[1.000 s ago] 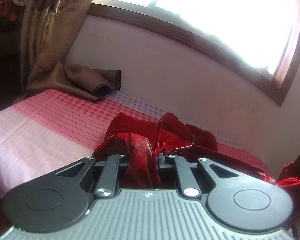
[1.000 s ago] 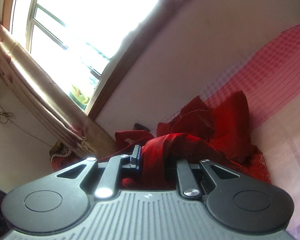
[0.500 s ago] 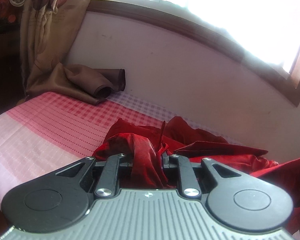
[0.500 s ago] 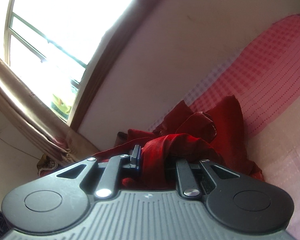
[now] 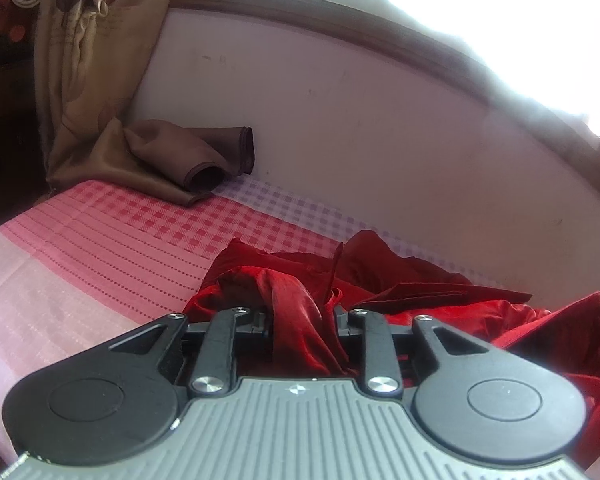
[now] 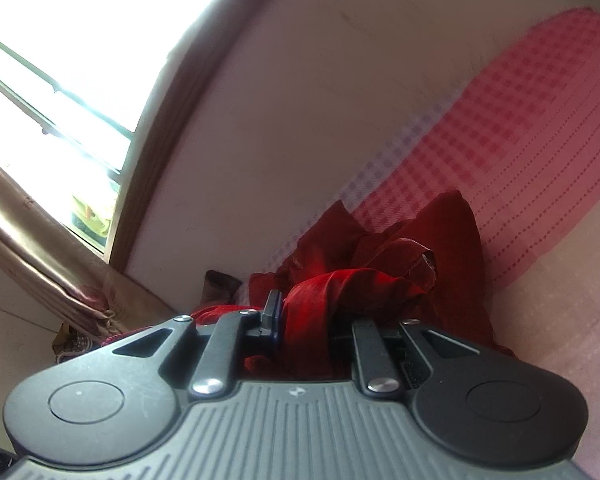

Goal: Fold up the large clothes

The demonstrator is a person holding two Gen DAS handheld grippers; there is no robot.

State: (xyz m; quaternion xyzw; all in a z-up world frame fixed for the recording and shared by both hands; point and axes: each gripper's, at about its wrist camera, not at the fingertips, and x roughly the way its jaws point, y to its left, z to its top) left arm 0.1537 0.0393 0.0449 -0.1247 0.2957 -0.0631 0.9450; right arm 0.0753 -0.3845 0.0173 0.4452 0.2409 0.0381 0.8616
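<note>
The red garment [image 5: 380,292] lies crumpled on the pink checked bedsheet [image 5: 100,248], just below the wall under the window [image 5: 480,8]. My left gripper [image 5: 304,320] has a bunched fold between its jaws; they have just been opening, and I cannot tell whether the pads still press the cloth. My right gripper [image 6: 300,316] is clamped on another bunch. No flat panel or crease shows; I judge the spreading and all folding remain.
</note>
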